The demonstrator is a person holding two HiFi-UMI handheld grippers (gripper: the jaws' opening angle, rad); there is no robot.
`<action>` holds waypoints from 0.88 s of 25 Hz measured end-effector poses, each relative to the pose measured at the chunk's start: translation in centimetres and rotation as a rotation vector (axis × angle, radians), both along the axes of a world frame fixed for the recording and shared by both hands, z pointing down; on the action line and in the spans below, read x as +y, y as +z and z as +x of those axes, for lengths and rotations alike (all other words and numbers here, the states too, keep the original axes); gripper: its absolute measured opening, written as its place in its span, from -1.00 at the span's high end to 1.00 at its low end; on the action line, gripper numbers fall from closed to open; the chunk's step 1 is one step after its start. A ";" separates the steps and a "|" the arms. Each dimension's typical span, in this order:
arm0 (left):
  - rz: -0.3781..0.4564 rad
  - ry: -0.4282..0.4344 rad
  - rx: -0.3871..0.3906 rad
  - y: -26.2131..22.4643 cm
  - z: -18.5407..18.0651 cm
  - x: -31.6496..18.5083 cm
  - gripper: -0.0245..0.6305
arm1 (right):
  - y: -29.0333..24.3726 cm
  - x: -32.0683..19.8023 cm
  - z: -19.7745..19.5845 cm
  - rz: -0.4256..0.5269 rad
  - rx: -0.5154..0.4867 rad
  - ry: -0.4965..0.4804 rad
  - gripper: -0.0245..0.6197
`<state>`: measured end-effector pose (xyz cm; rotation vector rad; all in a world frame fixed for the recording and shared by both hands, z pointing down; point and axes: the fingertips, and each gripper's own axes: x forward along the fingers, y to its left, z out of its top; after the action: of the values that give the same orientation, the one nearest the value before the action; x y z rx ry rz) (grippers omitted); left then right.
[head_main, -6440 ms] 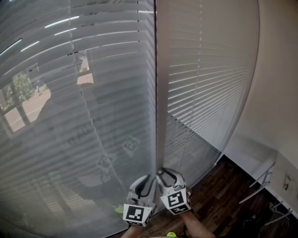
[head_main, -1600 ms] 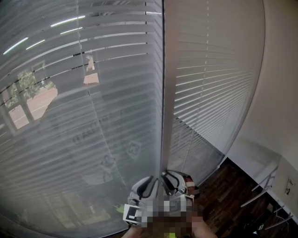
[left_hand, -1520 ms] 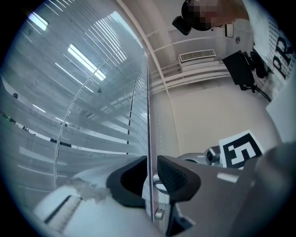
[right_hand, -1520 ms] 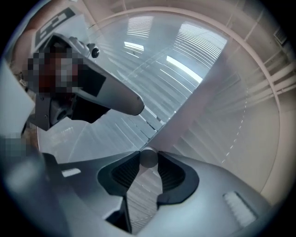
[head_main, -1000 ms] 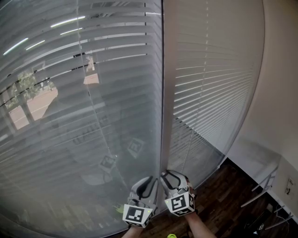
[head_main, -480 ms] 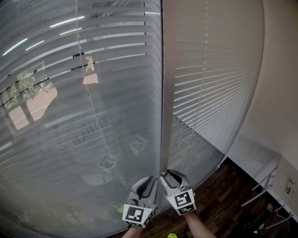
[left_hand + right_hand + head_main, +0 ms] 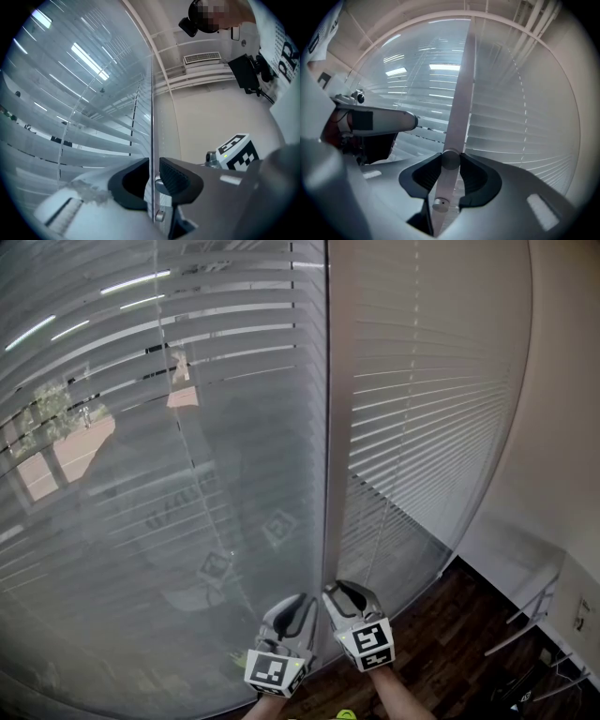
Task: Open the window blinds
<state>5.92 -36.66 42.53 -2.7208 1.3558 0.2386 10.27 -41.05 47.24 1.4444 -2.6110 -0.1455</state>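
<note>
Two slatted blinds cover the window, the left blind and the right blind, with a grey upright post between them. Some gaps in the left blind show the street outside. Both grippers sit side by side at the foot of the post. My left gripper has a thin clear wand running upright between its pads, which close narrowly on it. The jaws of my right gripper touch a small round grey knob on both sides. What the knob belongs to I cannot tell.
A cream wall closes the right side, with a white ledge below it. Dark wood floor lies at the lower right, where thin metal legs stand. A ceiling vent shows above.
My right gripper has rolled in place, so its marker cube now faces a different way. The left gripper has stayed still, and the slats look about the same.
</note>
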 end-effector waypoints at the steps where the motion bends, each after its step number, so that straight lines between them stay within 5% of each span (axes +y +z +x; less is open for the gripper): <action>1: -0.001 -0.002 0.000 0.0 0.0 0.0 0.69 | 0.0 0.0 0.0 -0.007 -0.018 0.000 0.52; 8: -0.003 -0.002 0.001 0.1 -0.2 0.0 0.69 | 0.2 -0.1 0.2 -0.001 -0.021 0.000 0.52; 13: -0.008 -0.006 -0.001 0.2 -0.3 0.1 0.69 | -0.1 0.5 -0.4 0.116 0.309 -0.012 0.52; 22: -0.010 -0.007 0.004 0.2 -0.2 0.2 0.69 | 0.0 1.3 -1.2 0.322 0.751 -0.025 0.53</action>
<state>5.69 -36.48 42.72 -2.7242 1.3708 0.2373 9.07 -39.77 47.19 1.1241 -2.0298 -0.9437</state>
